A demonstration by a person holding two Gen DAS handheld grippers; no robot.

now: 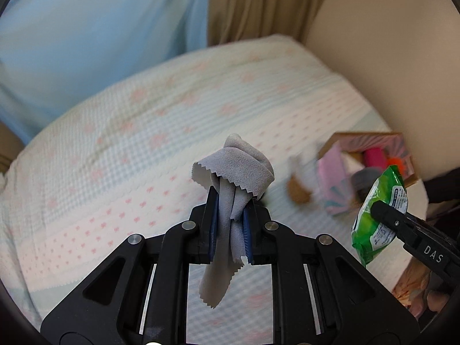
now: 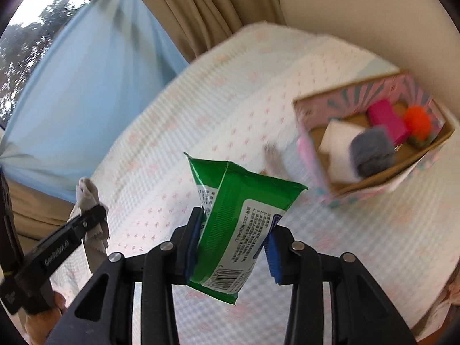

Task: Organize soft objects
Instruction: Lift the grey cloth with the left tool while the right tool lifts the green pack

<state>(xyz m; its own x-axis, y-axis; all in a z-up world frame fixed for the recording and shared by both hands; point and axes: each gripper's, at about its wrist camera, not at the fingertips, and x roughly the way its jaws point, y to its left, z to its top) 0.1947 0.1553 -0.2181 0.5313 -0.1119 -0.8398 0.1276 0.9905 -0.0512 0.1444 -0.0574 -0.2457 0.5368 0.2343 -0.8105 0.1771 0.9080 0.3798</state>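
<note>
Grey suede-like cloth (image 1: 240, 172) w/ pinked edges is pinched in the left claw (image 1: 231, 224), pads pressed tight on it, one bunch above the fingers and a tail hanging below, held over the bed (image 1: 120, 149). Further right, the right claw (image 2: 234, 247) pinches a green wipes pack (image 2: 238, 215) by its lower half; the pack is tilted and held in the air, apart from the bedcover. At far right sits the pink patterned box (image 2: 313, 166) on the bed near the wall, already holding a white block (image 2: 336, 141), a grey fuzzy item (image 2: 372, 151), a magenta piece (image 2: 386, 119) & an orange pom-pom (image 2: 418, 122). So several soft things look sorted; the cloth & pack are not yet in, and both are some way from the box. Readable writing: "DAS" on the right claw's finger in the left view, "GenRobot.AI" approx. on the left one in the right view; pack text & barcode too small to read.
</note>
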